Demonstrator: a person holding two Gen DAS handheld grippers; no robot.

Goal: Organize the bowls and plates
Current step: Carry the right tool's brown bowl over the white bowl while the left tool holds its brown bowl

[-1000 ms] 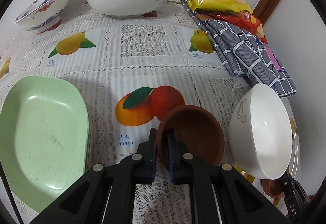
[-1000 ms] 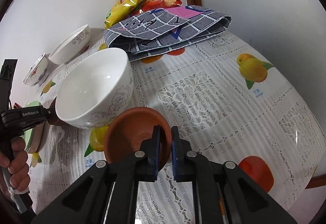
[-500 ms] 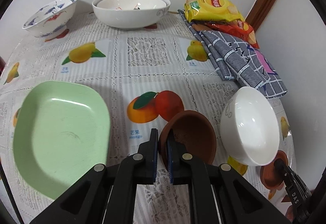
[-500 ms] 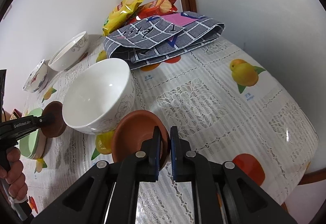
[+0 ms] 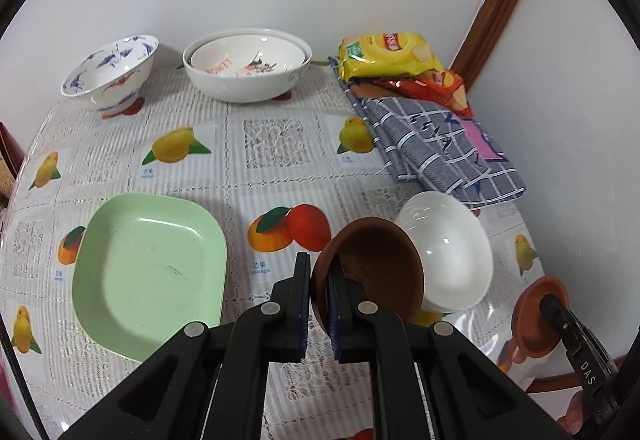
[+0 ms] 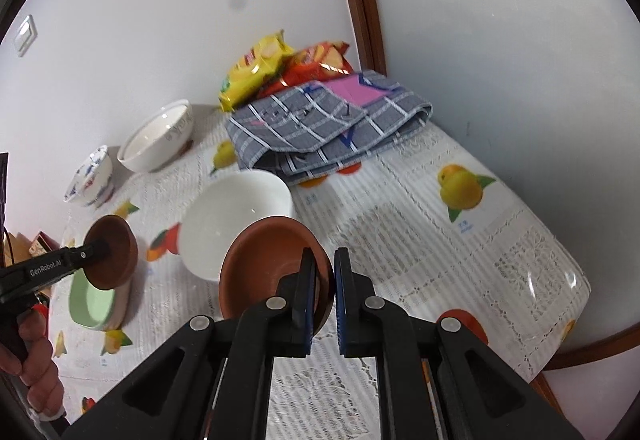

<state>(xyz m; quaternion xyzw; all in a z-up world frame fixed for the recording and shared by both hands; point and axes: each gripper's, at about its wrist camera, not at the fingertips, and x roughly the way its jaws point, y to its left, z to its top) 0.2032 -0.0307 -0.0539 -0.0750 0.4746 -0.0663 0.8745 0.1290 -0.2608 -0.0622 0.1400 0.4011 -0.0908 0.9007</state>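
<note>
We've got both tongs loaded: our left gripper (image 5: 319, 286) is pinched on the near rim of a brown bowl (image 5: 372, 272), held tilted above the tablecloth (image 5: 276, 168), w/ one finger inside the rim & one outside. Our right gripper (image 6: 324, 290) is pinched the same way on a second brown bowl (image 6: 268, 264), also off the table & tilted. Between the two sits the white bowl (image 5: 448, 252), upright on the cloth; in the left view our brown bowl overlaps its left side, can't tell if they touch. In the right view the second brown bowl covers the white bowl's near edge, contact also unclear. The green plate (image 5: 152, 272) lies flat, left of the left gripper; from the right cam the left-held bowl hangs just above its far end. At the back by the wall: a blue-patterned bowl (image 5: 112, 74) & next to it a big white bowl (image 5: 246, 78) w/ a smaller dish nested inside. Back right corner has a yellow snack bag (image 5: 384, 54) on a red snack bag (image 5: 436, 86), both resting partly on a folded gray checked cloth (image 5: 440, 148). Left hand (image 6: 36, 368) grips the left handle, seen from the right cam.
</note>
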